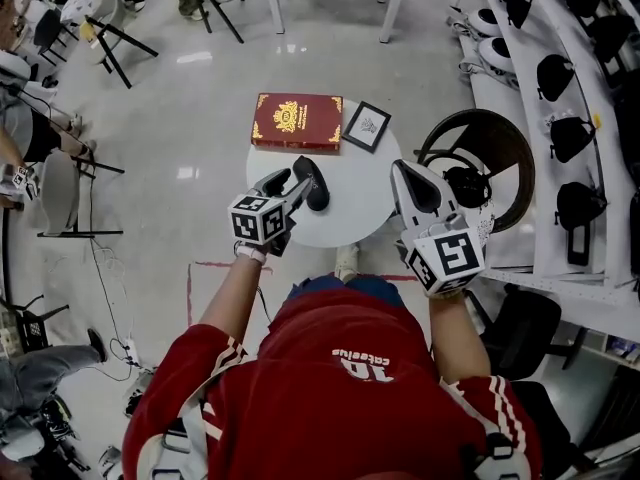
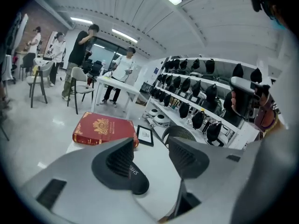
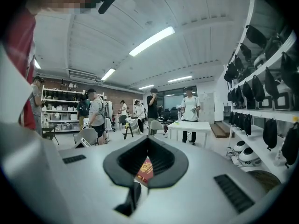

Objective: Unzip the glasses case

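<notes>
A black oblong glasses case (image 1: 314, 184) lies on the round white table (image 1: 365, 193), left of its middle. My left gripper (image 1: 287, 176) hovers just at the case's near-left side, jaws open, nothing between them. In the left gripper view the case (image 2: 136, 180) sits partly behind the left jaw, and bare table shows in the gap at the left gripper (image 2: 152, 146). My right gripper (image 1: 402, 173) hangs over the table's right edge, apart from the case, tips together. In the right gripper view the right gripper (image 3: 149, 141) is shut and holds nothing.
A red book (image 1: 297, 121) and a small framed picture (image 1: 367, 125) lie at the table's far side. A dark round chair (image 1: 480, 153) stands right of the table, before white shelves (image 1: 560, 138) of black bags. People, chairs and tables fill the room beyond.
</notes>
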